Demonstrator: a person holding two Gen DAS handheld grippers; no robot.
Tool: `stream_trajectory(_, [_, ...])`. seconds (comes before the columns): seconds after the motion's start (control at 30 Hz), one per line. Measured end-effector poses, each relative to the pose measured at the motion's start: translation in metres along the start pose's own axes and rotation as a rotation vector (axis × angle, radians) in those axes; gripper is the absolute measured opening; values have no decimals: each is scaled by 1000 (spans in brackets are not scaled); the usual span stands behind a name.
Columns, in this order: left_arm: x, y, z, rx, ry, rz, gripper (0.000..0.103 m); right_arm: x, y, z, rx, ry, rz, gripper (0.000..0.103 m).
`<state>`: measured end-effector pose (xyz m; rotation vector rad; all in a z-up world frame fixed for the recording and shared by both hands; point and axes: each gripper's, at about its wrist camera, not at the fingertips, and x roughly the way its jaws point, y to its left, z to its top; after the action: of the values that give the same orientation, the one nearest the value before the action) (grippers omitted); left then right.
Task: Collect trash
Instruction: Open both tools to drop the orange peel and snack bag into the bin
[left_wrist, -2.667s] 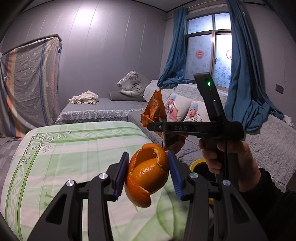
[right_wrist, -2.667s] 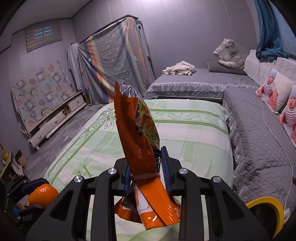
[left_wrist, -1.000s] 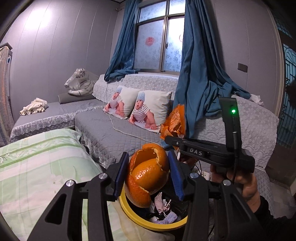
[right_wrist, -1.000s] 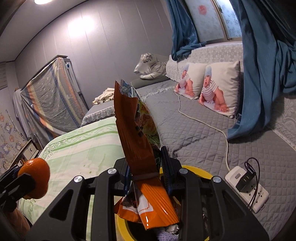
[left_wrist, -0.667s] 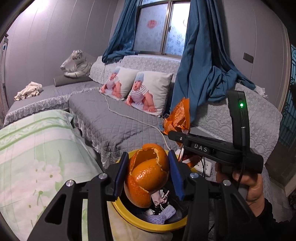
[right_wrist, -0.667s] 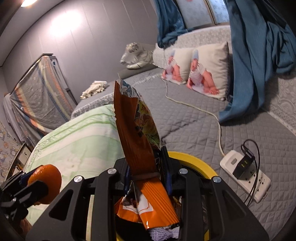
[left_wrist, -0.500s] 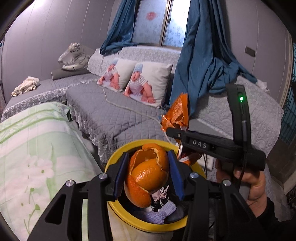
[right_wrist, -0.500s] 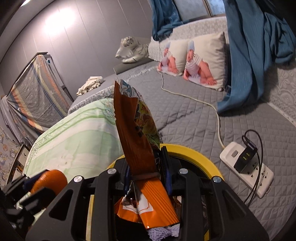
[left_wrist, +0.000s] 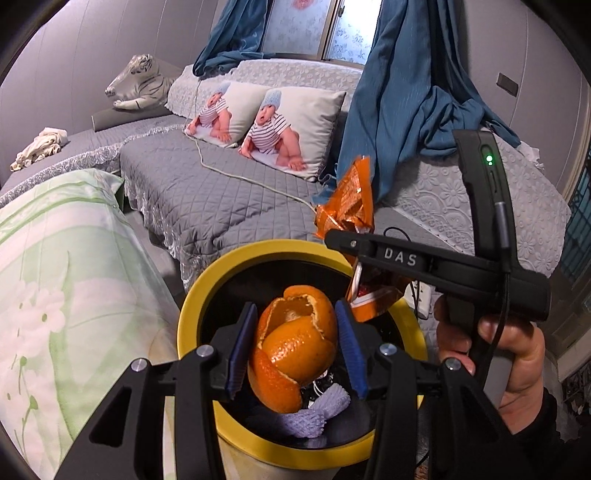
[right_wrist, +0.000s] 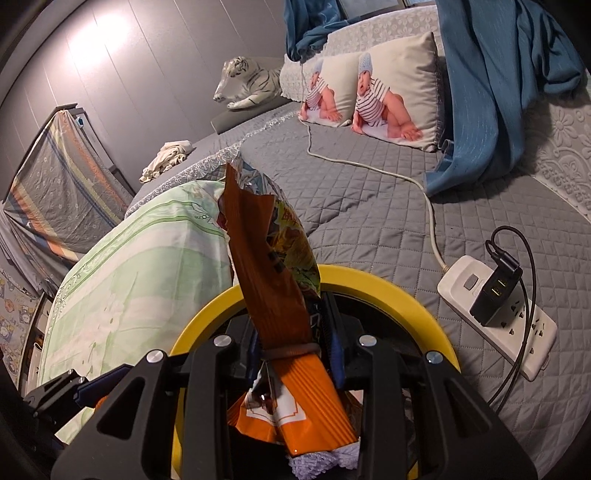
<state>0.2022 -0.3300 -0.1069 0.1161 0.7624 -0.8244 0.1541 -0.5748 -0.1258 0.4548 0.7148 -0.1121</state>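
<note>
- Both grippers have moved over the yellow-rimmed bin (left_wrist: 207, 288).
- Left gripper (left_wrist: 295, 350) clamps orange peel (left_wrist: 295, 347); right gripper (right_wrist: 295, 343) clamps snack wrapper (right_wrist: 269, 266).
- Bin holds lavender knit (left_wrist: 314, 413).

A white power strip (right_wrist: 496, 314) and its cord (right_wrist: 369, 166) lie on the grey quilted sofa (right_wrist: 369, 206).

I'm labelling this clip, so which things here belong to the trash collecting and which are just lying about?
Job: orange peel in the left gripper; snack bag in the right gripper; yellow-rimmed bin.

Lying about: baby pillows, power strip, toy tiger.
</note>
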Motion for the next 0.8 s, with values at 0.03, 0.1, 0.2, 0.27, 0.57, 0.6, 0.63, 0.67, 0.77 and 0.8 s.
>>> stream_trajectory(0.03, [1, 0, 0, -1, 2, -1, 42, 1, -1, 0, 1, 1, -5, 28])
stream_trajectory(0.1, [4, 1, 0, -1, 6, 0, 42, 3, -3, 1, 3, 4, -14, 30])
stream_trajectory(0.2, [5, 2, 0, -11, 15, -2, 43, 5, -8, 2, 17, 6, -25, 34])
stream_trajectory(0.27, [5, 5, 0, -24, 19, -9, 45, 5, -11, 3, 25, 5, -45, 40])
stream_trajectory(0.57, [-20, 19, 3, -66, -43, 4, 62, -4, -18, 7, 59, -9, -78, 47])
stream_trajectory(0.6, [-22, 20, 5, -70, -49, 5, 62, -6, -17, 7, 57, -13, -85, 47])
stream_trajectory(0.63, [-28, 23, 5, -76, -60, 7, 62, -8, -16, 8, 55, -16, -89, 47])
stream_trajectory(0.67, [-32, 26, 5, -82, -68, 10, 62, -10, -15, 8, 54, -18, -90, 47])
stream_trajectory(0.77, [-48, 37, 7, -102, -98, 22, 62, -14, -8, 10, 46, -24, -94, 47])
stream_trajectory(0.8, [-52, 39, 8, -105, -106, 27, 62, -16, -4, 10, 38, -26, -94, 47])
